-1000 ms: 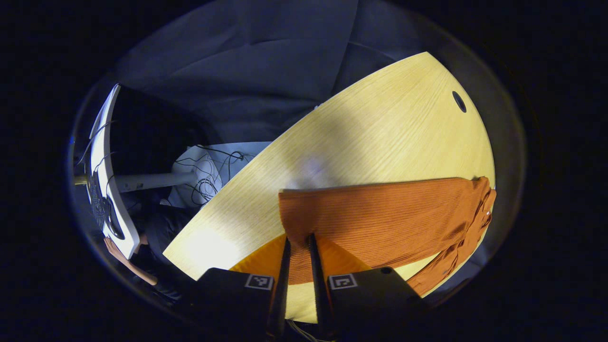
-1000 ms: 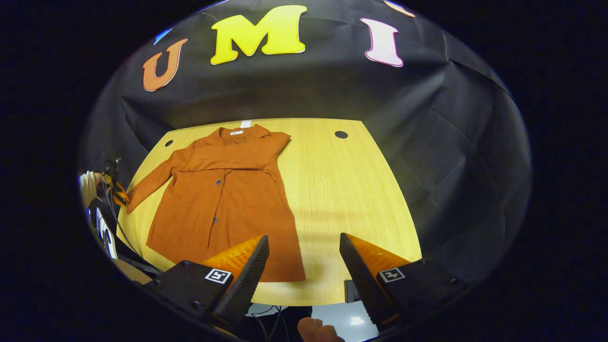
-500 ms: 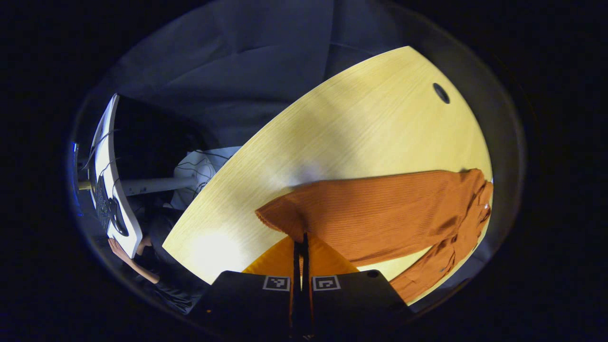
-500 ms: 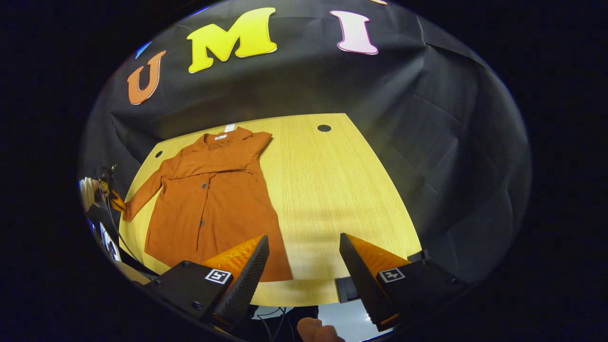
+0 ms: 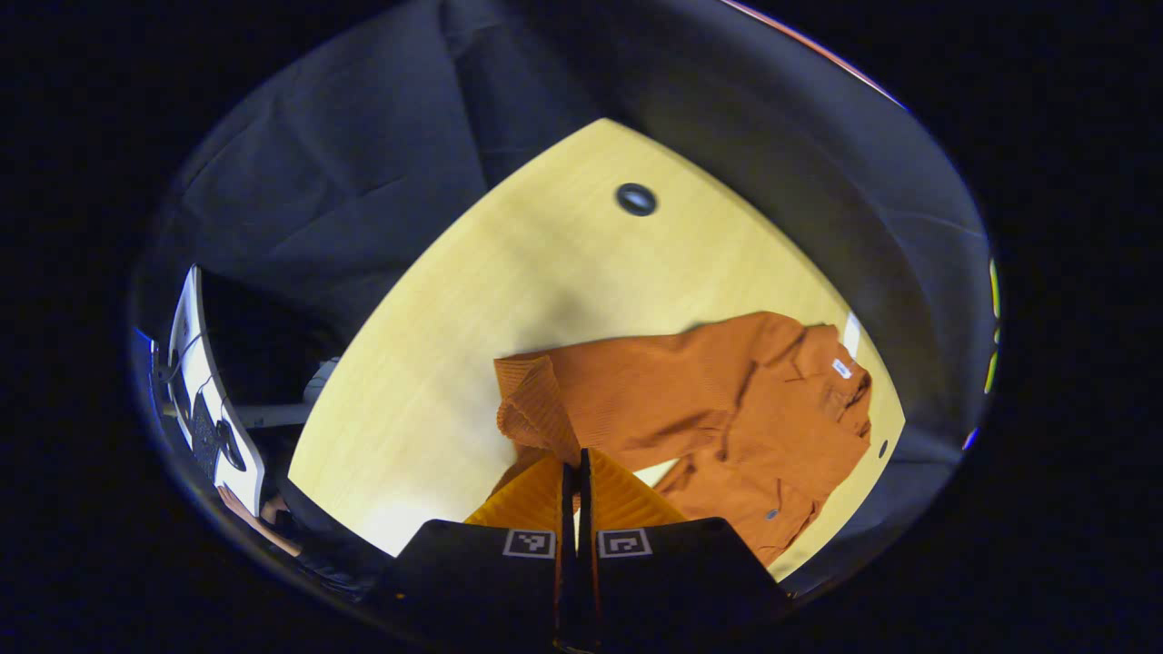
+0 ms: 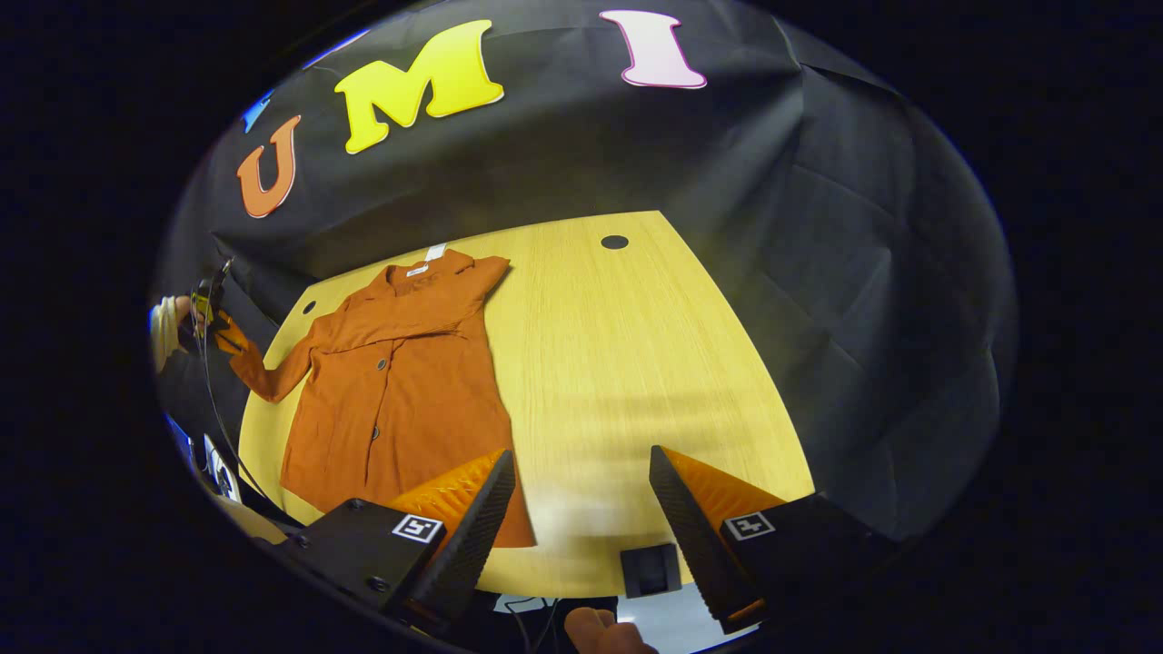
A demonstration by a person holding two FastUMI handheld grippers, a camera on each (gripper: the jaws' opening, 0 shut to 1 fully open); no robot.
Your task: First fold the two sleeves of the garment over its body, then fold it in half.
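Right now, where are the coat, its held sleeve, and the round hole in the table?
coat [image 6: 404, 391], right gripper view, on its buttoned front.
sleeve [image 5: 636, 391], left gripper view, mid-sleeve.
hole [image 6: 615, 242], right gripper view, on its dark centre.

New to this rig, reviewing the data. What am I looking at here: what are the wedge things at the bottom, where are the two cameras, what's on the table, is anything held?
There is no robot arm. A person holds a two-finger gripper in each hand, and a fisheye camera rides on each one, looking forward along its fingers. The wedges at the bottom of each picture are that gripper's own fingers.

In the left gripper view, the left gripper is shut on the sleeve of a rust-orange buttoned garment, and that cuff end is lifted and bunched.

In the right gripper view, the right gripper is open and holds nothing, hanging near the table's front edge. From there you see the whole garment lying flat on the light wooden table, with the left gripper far off at the left, pulling the sleeve up.
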